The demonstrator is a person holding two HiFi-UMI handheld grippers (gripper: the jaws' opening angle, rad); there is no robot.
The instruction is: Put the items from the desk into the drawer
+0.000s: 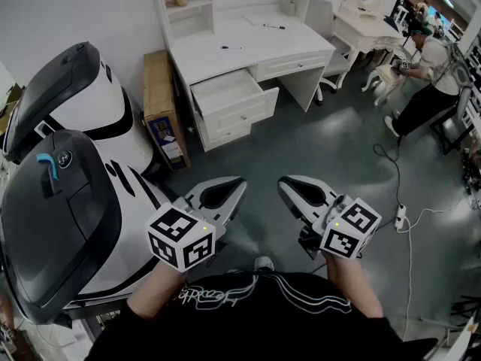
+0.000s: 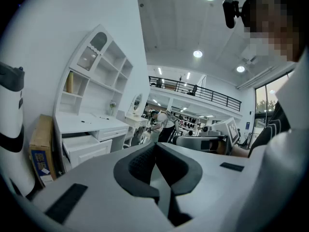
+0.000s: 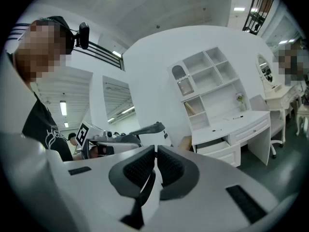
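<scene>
Desk (image 1: 252, 42), open drawer (image 1: 239, 111); left gripper (image 1: 239, 181), right gripper (image 1: 284, 181) closed

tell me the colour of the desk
White. The desk shows best in the head view.

pens (image 1: 231, 48) on desk (image 1: 297, 45) top, drawer (image 1: 239, 113) pulled out below, cardboard box (image 1: 159, 100) L of desk, person (image 1: 428, 77) far R

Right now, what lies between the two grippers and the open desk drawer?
Only bare grey floor lies between the left gripper, the right gripper and the open drawer; the head view shows it.
</scene>
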